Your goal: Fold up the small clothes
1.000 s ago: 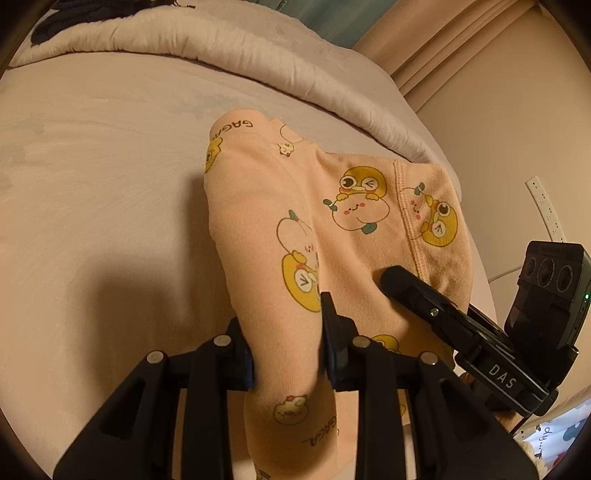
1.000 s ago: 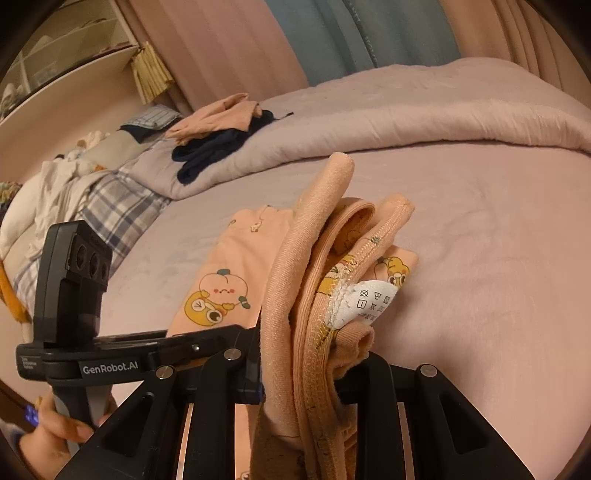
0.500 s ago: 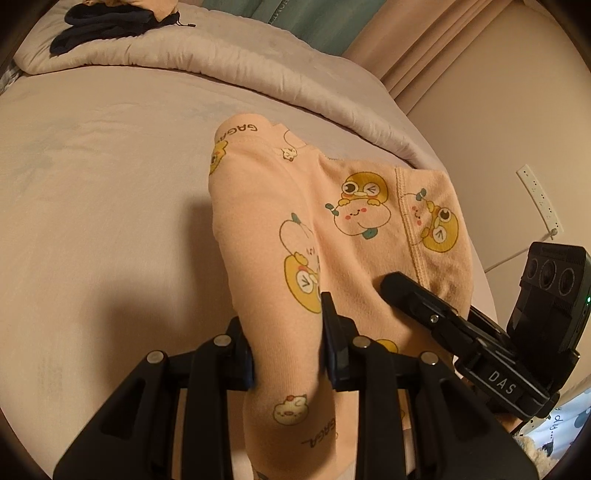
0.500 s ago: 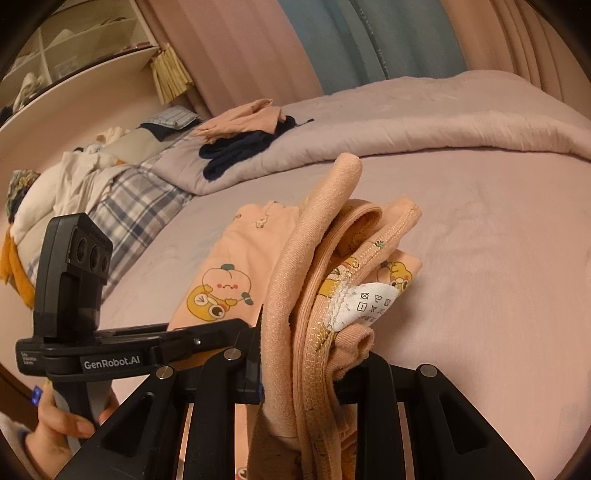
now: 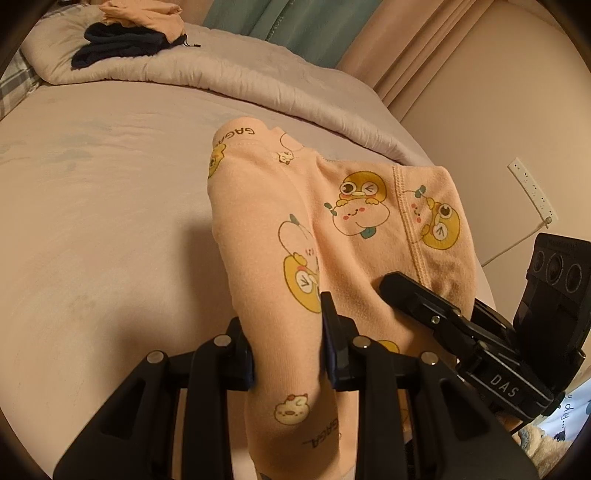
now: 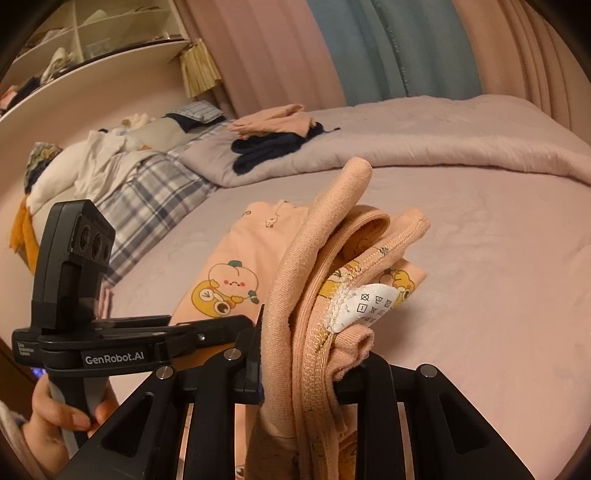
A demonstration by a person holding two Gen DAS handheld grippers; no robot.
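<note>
Small peach pants (image 5: 332, 221) printed with yellow cartoon animals drape over the pink bed (image 5: 92, 221), their far end resting on the sheet. My left gripper (image 5: 286, 332) is shut on a leg of the pants. My right gripper (image 6: 306, 350) is shut on the bunched waistband (image 6: 332, 258), where a white care label (image 6: 365, 302) sticks out. In the left wrist view the right gripper (image 5: 399, 286) reaches in from the right, its tip against the cloth. The right wrist view shows the left gripper (image 6: 207, 328) at the left, held by a hand (image 6: 55, 421).
A rolled pink duvet (image 5: 258, 85) lies across the far side of the bed, with folded dark and peach clothes (image 6: 273, 136) on it. Plaid bedding and white laundry (image 6: 122, 177) pile up left. Curtains (image 6: 332, 48), shelves (image 6: 92, 33) and a wall with a power strip (image 5: 532, 192) surround the bed.
Both grippers have moved back and up together with the pants still held, so more of the duvet, the folded clothes and the curtains show now. The grips look unchanged.
</note>
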